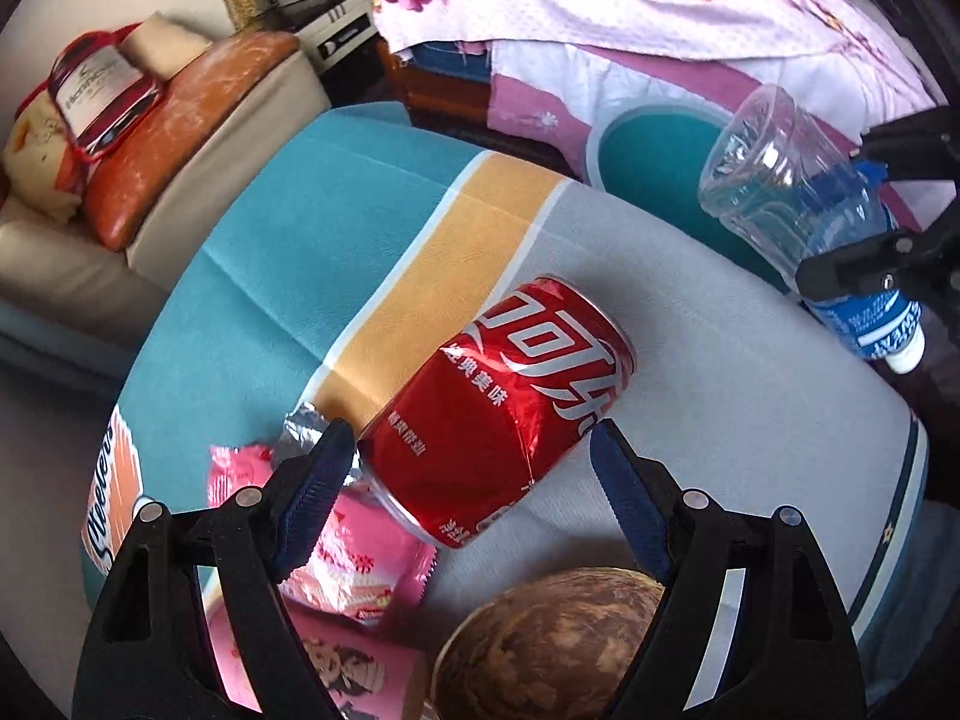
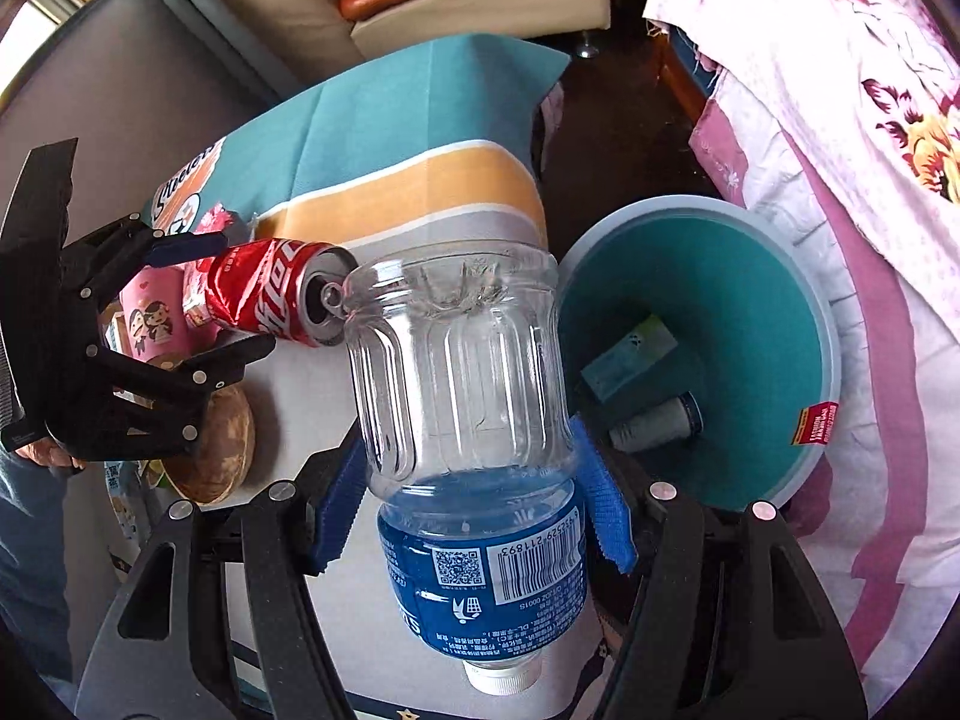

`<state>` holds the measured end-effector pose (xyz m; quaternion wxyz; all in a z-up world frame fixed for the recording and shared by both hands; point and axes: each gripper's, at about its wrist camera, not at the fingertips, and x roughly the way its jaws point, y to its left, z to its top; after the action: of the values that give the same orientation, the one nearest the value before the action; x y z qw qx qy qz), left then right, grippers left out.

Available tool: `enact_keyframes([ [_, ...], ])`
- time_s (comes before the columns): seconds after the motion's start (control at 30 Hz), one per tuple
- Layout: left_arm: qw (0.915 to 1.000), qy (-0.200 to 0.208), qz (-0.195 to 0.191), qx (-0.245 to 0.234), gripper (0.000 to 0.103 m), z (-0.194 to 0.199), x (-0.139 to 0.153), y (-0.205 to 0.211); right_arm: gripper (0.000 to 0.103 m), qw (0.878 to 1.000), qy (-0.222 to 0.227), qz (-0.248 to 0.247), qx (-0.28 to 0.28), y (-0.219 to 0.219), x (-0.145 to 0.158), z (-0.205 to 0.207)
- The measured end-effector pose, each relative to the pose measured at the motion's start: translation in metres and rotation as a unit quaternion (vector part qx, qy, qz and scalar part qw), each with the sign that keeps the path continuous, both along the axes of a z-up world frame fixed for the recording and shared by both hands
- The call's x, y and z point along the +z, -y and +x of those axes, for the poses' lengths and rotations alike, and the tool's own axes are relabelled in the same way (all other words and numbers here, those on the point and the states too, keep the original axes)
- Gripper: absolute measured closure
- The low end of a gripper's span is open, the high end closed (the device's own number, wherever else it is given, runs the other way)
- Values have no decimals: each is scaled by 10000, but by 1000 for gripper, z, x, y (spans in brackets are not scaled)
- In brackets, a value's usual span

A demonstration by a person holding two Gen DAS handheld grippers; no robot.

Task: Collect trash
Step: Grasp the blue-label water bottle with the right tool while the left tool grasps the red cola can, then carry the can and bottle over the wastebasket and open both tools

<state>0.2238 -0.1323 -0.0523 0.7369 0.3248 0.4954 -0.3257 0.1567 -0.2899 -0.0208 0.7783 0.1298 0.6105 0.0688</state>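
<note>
Your right gripper (image 2: 474, 510) has its jaws clamped on a clear plastic water bottle (image 2: 468, 396) with a blue label, held cap toward the camera just beside the teal waste bin (image 2: 798, 276), so that piece looks ready to drop but is not yet in. Your left gripper (image 1: 474, 474) has its jaws wide around a dented red Coca-Cola can (image 1: 510, 408), lifted above the desk (image 1: 720, 396); the blue pads sit at its sides, and the can's tilt in the air suggests they carry it. Two items already lie in the bin: a small green-and-white carton (image 2: 630, 354) and a grey can (image 2: 657, 423). Still on the desk, as far as I can judge, are a pink snack wrapper (image 1: 348, 546) and a bit of foil (image 1: 303, 432); whether the brown mottled bowl (image 1: 552, 642) counts as trash I cannot tell. Only the right wrist view shows you the bin's contents and the can's open top; only the left wrist view shows the wrapper and foil clearly, with just a sliver of the bin behind the desk.
</note>
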Motion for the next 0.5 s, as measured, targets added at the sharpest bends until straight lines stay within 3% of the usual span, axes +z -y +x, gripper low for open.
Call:
enact_keyframes([
  [0.1, 9993, -28, 169, -317, 13, 5, -9, 13, 41, 9999, -34, 55, -97, 9, -6, 5],
  [0.23, 9987, -315, 40, -394, 13, 11, -20, 23, 41, 9997, -40, 165, -190, 16, -14, 8],
  [0.27, 9988, -394, -66, -291, 22, 14, -23, 23, 41, 9996, -41, 195, -211, 17, -16, 8],
  [0.3, 9985, -494, -150, -193, 40, 16, -26, 23, 41, 9995, -44, 216, -224, 18, -17, 8],
  [0.5, 9953, -603, -640, 400, 41, 19, -26, 14, 41, 9992, -8, 288, -269, 23, -23, 11],
])
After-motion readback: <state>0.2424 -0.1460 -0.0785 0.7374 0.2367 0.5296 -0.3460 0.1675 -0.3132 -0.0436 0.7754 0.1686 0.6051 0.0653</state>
